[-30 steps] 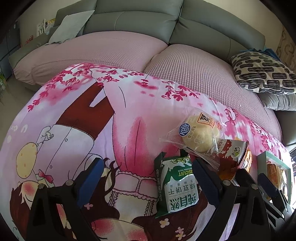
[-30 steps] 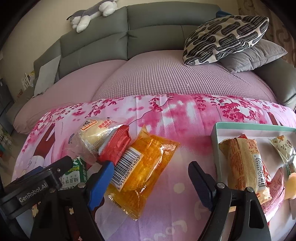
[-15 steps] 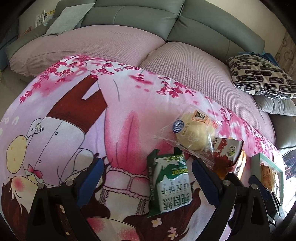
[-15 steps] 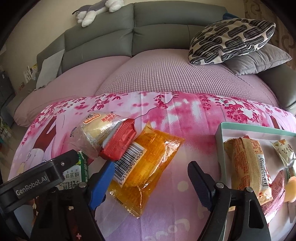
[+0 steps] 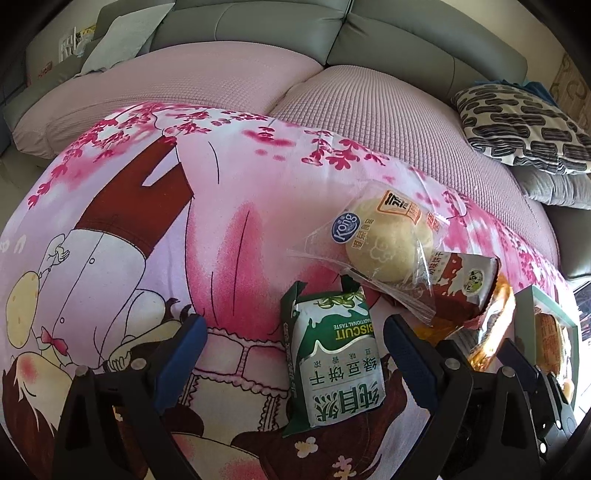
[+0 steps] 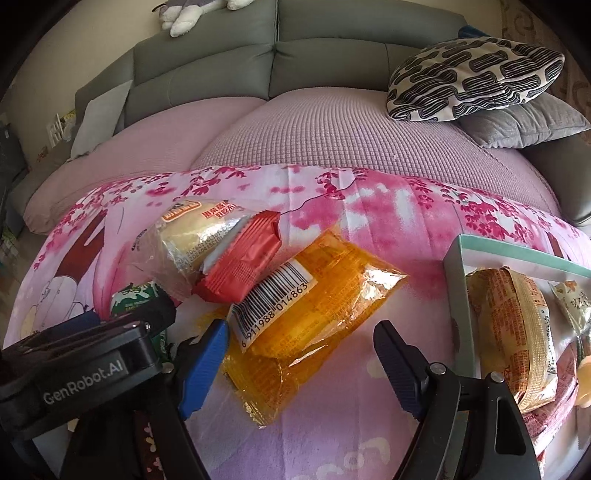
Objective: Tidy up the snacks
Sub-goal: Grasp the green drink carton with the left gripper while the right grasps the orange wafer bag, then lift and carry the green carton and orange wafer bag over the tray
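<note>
Left wrist view: left gripper [image 5: 291, 343] jaws wide apart, holding nothing, blue ribbed pads on black plastic arms. Green-white biscuit pack [image 5: 334, 360], glossy pillow-shaped foil, lies flat on the cloth [image 5: 240, 206] between the pads, nearer the right pad, touching neither as far as I can tell. Cloth is thin printed fabric, pink blossoms and cartoon figures, a few creases. Behind the pack a round pale bun [image 5: 388, 240] in clear crinkly film, its lower edge resting on a dark red pack [image 5: 465, 277]. Orange pack [image 5: 495, 317] edge shows just right of that. Box [image 5: 526, 306] corner at far right, teal rim. Sofa [image 5: 258, 33] behind, grey smooth back, pink waffle-textured seat cover; patterned pillow [image 5: 524, 125] black on cream

Right wrist view: right gripper [image 6: 301, 347] jaws open, gripping nothing, same blue pads. Orange pack [image 6: 314, 314], translucent shiny film, flat oblong, white barcode label, lies on the cloth [image 6: 369, 210] between the pads; left pad just beside its edge, contact unclear. Red pack [image 6: 240, 266], crimped foil, overlaps its upper left corner; bun [image 6: 192, 232] in film leans on the red one. Box [image 6: 458, 295] at right, rigid straight-walled, holds a tan wrapped snack [image 6: 513, 325] and more wrappers. Left gripper [image 6: 92, 354] body at lower left, matte black
</note>
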`<state>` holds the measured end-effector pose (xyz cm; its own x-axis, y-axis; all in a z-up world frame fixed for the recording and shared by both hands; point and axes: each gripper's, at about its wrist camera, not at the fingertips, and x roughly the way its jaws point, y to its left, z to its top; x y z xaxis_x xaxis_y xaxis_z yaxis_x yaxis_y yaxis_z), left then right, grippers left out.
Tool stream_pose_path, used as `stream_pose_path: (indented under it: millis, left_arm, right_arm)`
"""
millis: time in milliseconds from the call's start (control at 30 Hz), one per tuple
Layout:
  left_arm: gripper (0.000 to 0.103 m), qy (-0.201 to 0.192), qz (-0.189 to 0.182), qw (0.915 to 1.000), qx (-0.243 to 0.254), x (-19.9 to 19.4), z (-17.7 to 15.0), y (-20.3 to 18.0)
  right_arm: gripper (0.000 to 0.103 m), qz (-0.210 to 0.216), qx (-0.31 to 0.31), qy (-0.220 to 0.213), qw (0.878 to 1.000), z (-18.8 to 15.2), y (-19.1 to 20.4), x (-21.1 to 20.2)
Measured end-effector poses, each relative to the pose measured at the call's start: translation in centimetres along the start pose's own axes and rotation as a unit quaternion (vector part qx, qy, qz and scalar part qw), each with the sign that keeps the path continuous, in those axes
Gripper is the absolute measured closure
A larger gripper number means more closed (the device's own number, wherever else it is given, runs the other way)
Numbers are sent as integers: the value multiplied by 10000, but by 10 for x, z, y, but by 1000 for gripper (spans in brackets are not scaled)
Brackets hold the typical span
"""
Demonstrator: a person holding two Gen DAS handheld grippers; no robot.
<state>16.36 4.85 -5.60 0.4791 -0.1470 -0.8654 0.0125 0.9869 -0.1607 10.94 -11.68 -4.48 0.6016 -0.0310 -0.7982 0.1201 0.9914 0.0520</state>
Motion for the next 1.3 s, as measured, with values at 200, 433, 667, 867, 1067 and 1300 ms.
stream_pose_path:
  millis: [200, 433, 667, 867, 1067, 1300]
  left_arm:
    - [19, -104, 121, 9998, -103, -3, 0, 5]
    - [46, -154, 257, 9995, -50, -3, 1, 3]
    - [62, -243, 192, 9993, -201, -7, 2, 10]
    - [62, -317, 170, 9990, -261, -12, 3, 12]
    - [62, -304, 181, 9990, -271, -12, 3, 13]
    - [62, -312, 249, 9988, -267, -11, 5, 16]
  right_arm:
    - [36, -116, 199, -19, 9997, 1, -12, 0]
    - [52, -55, 287, -81, 9995, 3, -15, -1]
    - [62, -45, 361, -196, 9991, 4, -19, -4]
    - [72, -33, 448, -340, 9984, 5, -23, -9]
    - [72, -2, 469, -186, 9987, 5, -24, -7]
    - [70, -91, 353, 52, 9993, 3, -22, -8]
